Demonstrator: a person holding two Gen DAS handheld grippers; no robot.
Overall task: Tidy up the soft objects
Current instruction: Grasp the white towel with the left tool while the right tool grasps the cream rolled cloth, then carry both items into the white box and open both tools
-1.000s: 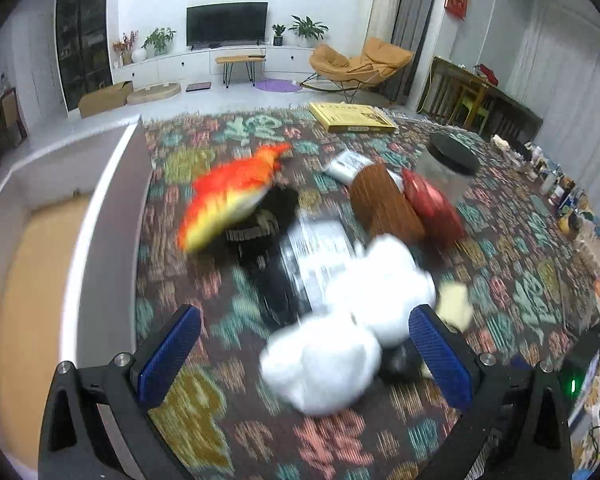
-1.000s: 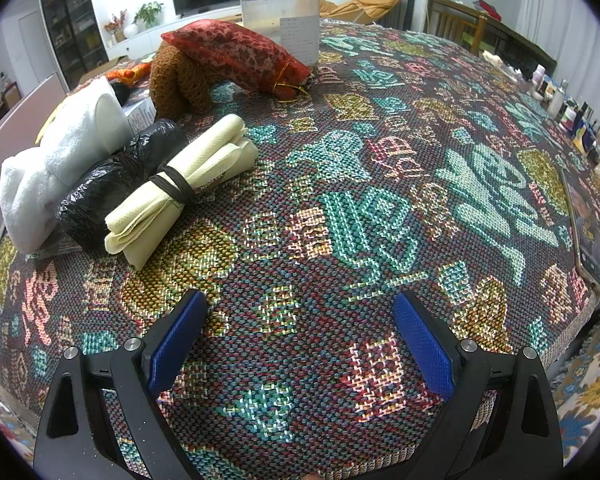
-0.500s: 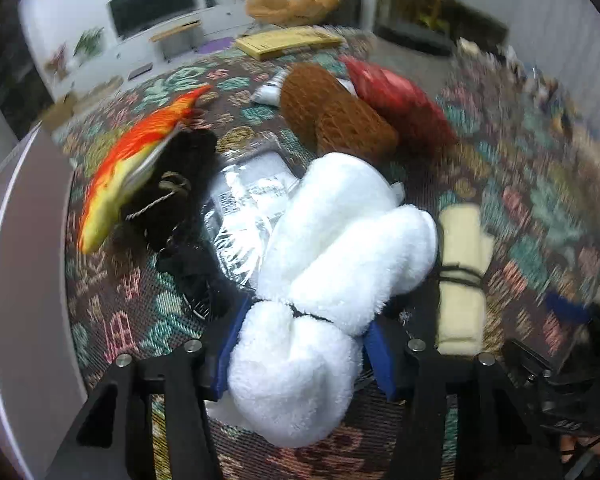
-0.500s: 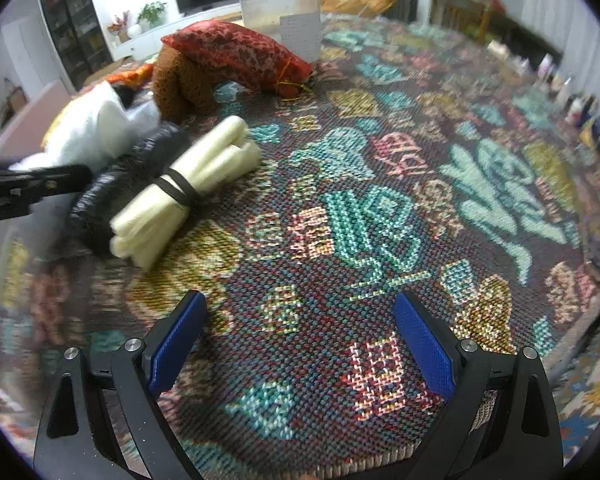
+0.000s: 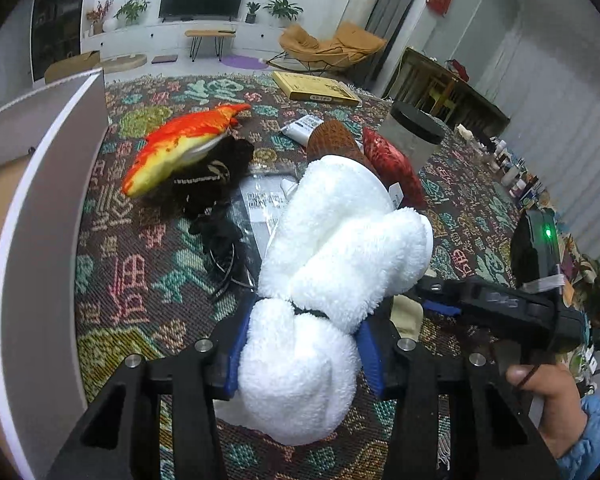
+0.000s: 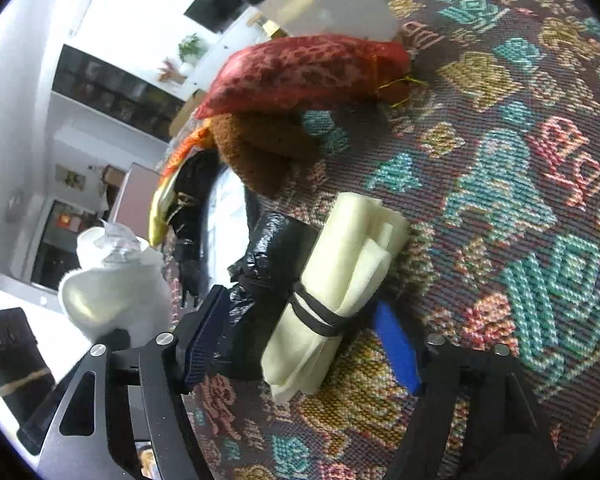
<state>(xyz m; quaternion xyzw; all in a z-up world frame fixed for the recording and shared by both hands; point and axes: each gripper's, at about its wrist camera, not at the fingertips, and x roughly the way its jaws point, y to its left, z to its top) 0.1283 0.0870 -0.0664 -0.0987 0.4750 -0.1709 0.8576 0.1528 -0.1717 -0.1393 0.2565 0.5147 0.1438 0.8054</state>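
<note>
My left gripper [image 5: 302, 346] is shut on the near end of a white fluffy towel roll [image 5: 340, 248], both blue pads pressed into it. The towel also shows in the right wrist view as a white lump [image 6: 112, 300]. My right gripper [image 6: 300, 340] straddles a cream cloth roll [image 6: 348, 272] bound by a black band and a black plastic bag roll [image 6: 268, 264] beside it. Its jaws are closing. The left pad touches the bag and the right pad stands a little off the cream roll. The cream roll's end [image 5: 408, 316] peeks out beside the towel.
Other soft things lie on the patterned tablecloth [image 5: 140, 280]: an orange fish plush [image 5: 180, 148], a black pouch [image 5: 208, 184], a brown knit piece [image 6: 260, 148] and a red pouch [image 6: 300, 72]. A white-walled box [image 5: 40, 200] stands left. A black-lidded jar [image 5: 412, 136] and a yellow book [image 5: 316, 88] sit behind.
The left gripper came down and closed on the white towel. The right gripper swung left, rolled, and now has the cream roll and black bag between narrower jaws.
</note>
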